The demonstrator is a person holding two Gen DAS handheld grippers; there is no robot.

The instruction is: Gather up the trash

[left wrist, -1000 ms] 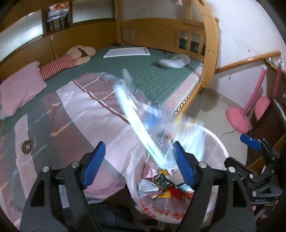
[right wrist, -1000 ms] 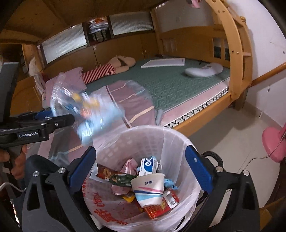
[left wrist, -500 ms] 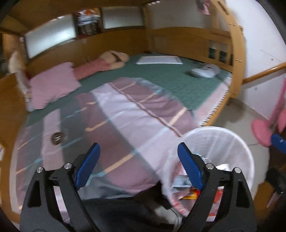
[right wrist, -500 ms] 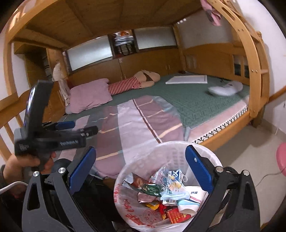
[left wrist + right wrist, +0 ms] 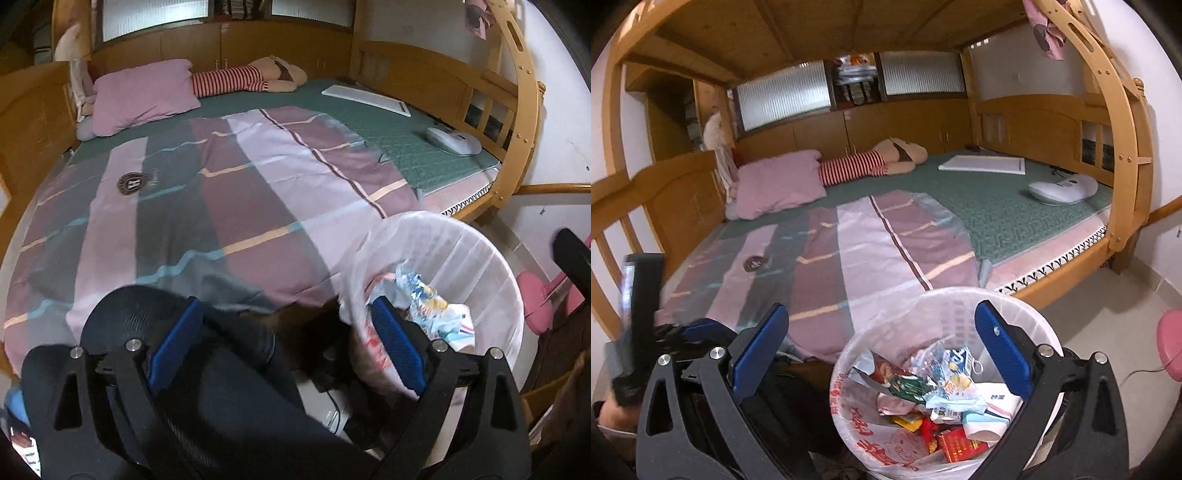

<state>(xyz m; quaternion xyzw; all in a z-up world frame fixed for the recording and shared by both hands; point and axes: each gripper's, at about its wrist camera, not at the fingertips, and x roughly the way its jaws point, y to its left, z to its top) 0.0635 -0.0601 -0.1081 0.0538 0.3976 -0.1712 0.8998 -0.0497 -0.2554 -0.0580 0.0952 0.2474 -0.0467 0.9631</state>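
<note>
A white bin with a plastic liner (image 5: pixel 960 299) stands by the bed's near edge, holding several wrappers, a paper cup and a clear crumpled wrapper (image 5: pixel 945 362). It also shows in the left wrist view (image 5: pixel 476 258) at the right. My right gripper (image 5: pixel 881 350) is open and empty above the bin's near rim. My left gripper (image 5: pixel 288 347) is open and empty, low beside the bed and left of the bin, over a dark trouser leg. The left gripper's body shows at the left edge of the right wrist view (image 5: pixel 642 314).
The striped quilt (image 5: pixel 221 206) covers the near half of the wooden bunk bed. A pink pillow (image 5: pixel 144 92), a striped doll (image 5: pixel 251 77), a white board (image 5: pixel 365 99) and a white device (image 5: pixel 454 140) lie on the green mat. A pink fan base (image 5: pixel 535 302) stands on the floor to the right.
The clear wrapper left my left gripper and dropped into the bin. The left gripper pulled back to the left and lower. The right gripper backed away and rose a little.
</note>
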